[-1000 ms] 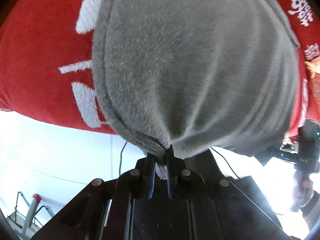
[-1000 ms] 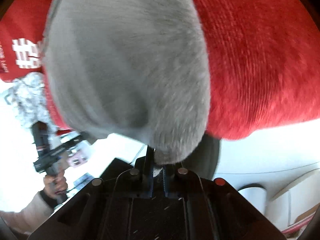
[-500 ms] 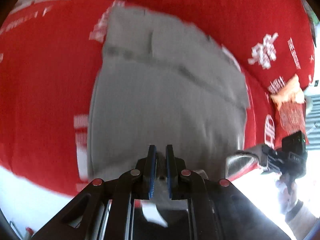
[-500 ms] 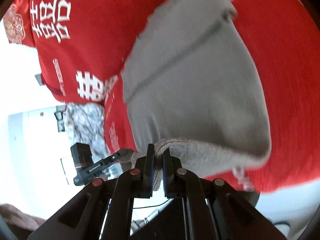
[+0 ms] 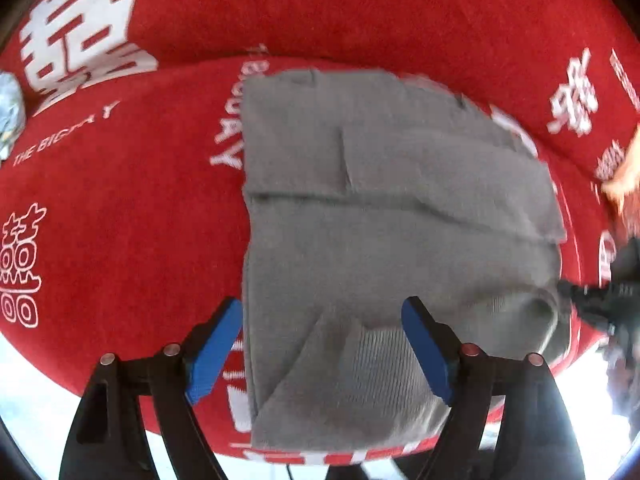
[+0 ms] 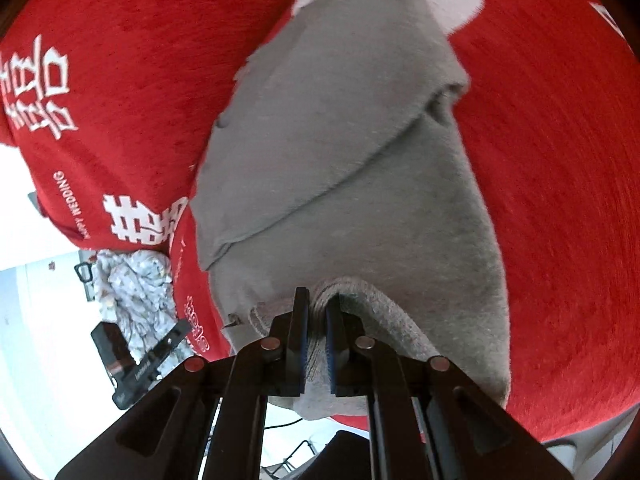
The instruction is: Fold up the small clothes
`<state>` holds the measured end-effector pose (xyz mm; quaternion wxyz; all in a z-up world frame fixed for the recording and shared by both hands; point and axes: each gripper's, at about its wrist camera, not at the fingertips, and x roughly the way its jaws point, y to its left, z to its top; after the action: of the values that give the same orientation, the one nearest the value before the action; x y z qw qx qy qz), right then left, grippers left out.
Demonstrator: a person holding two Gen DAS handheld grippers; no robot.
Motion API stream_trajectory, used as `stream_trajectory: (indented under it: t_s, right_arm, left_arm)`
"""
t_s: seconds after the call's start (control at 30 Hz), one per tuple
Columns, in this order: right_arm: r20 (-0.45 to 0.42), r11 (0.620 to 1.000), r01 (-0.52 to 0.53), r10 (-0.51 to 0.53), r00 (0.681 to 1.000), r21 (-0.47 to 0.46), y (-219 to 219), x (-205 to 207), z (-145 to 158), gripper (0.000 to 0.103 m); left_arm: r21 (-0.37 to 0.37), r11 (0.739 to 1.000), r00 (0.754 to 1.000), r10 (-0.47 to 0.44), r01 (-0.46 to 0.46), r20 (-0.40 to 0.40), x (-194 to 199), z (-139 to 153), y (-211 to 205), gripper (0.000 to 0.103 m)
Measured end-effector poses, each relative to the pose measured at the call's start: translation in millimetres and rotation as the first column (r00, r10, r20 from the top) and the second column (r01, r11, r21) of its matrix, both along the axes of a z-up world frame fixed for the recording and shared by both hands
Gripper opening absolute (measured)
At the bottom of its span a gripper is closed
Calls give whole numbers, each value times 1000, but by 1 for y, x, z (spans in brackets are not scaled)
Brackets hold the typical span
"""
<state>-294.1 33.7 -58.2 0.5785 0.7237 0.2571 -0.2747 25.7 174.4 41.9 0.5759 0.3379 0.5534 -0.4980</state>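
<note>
A grey garment lies folded on a red cloth with white characters. In the left wrist view my left gripper is open, its blue fingers spread either side of the garment's near corner, which lies between them unheld. In the right wrist view the grey garment shows a folded flap across it. My right gripper is shut on the garment's near hem, which bunches between the fingers.
The red cloth covers a rounded surface whose near edge drops off to a bright floor. A patterned pale garment lies at the cloth's edge. The other handheld gripper shows at lower left. An orange item lies at far right.
Both grippers lowered the hanging grey garment onto the red cloth, folding it over. My left gripper then opened and let its corner go. My right gripper still holds the hem.
</note>
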Motion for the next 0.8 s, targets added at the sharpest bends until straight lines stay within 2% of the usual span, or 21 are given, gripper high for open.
stream_trajectory:
  t_s: [0.1, 0.13, 0.17, 0.23, 0.4, 0.53, 0.6, 0.7, 0.73, 0.77, 0.8]
  right_arm:
    - [-33, 1000, -4, 4, 999, -4, -2, -2, 4, 17]
    - [-48, 1000, -10, 9, 999, -13, -3, -3, 7, 24]
    - [-69, 999, -21, 19, 997, -25, -4, -3, 10, 37]
    - [-121, 997, -61, 54, 991, -51, -6, -2, 17, 51]
    - [-275, 973, -205, 170, 946, -103, -9, 17, 25, 51]
    - [-320, 956, -272, 224, 920, -112, -13, 37, 16, 53]
    - [-346, 945, -313, 262, 901, -100, -14, 48, 8, 55]
    - [-429, 911, -402, 329, 841, -89, -7, 70, 2, 57]
    - [-460, 894, -438, 351, 816, -96, -4, 77, 3, 56]
    - [-484, 879, -468, 369, 794, -98, 0, 81, 4, 41]
    - [-507, 865, -492, 381, 773, -100, 3, 86, 6, 27]
  left_arm:
    - [65, 996, 997, -66, 68, -35, -7, -15, 5, 82]
    - [84, 993, 996, -79, 82, -39, -8, -20, 7, 82]
    - [100, 991, 995, -90, 94, -44, -9, -26, 8, 82]
    - [128, 985, 992, -104, 113, -72, -9, -39, 11, 82]
    - [150, 976, 980, -137, 159, -147, -15, -53, 11, 82]
    - [152, 966, 970, -184, 208, -157, -26, -56, 8, 80]
    - [168, 961, 969, -194, 219, -151, -27, -60, 8, 73]
    - [180, 957, 972, -211, 226, -103, -28, -60, 9, 42]
    - [178, 957, 971, -212, 229, -109, -27, -59, 9, 24]
    - [176, 957, 970, -209, 229, -126, -25, -58, 10, 20]
    - [162, 961, 970, -203, 223, -133, -23, -55, 12, 20]
